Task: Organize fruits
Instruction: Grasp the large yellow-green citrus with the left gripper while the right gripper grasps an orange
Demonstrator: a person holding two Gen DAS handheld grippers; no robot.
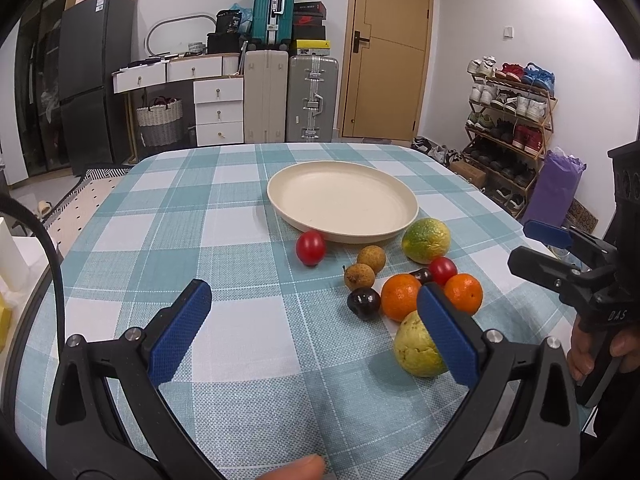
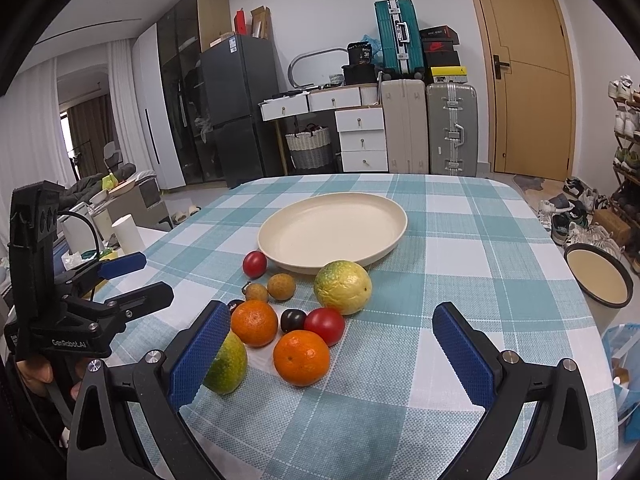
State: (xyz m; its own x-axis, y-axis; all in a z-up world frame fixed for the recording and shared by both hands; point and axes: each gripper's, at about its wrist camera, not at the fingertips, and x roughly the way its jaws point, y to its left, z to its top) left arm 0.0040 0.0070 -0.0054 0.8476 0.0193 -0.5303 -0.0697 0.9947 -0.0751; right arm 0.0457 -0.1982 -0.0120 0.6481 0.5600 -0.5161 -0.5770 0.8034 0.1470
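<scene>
Teal-and-white checked tablecloth [image 2: 460, 240], round cream plate [image 2: 332, 232] bare at twelve o'clock; mixed fruit clustered just short of it, nothing plated yet; left gripper [image 1: 316, 332] and right gripper [image 2: 340, 356] both spread wide, empty; next, I'd say, pinch the nearest glossy orange tangerine [image 2: 301, 357].

cream plate [image 1: 343, 200], teal-checked tablecloth [image 1: 240, 264]

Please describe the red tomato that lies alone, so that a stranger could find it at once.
Find the cream plate on the checked tablecloth. At its near left rim lies a small red tomato. The other red tomato sits among the oranges; this one lies apart.
</scene>
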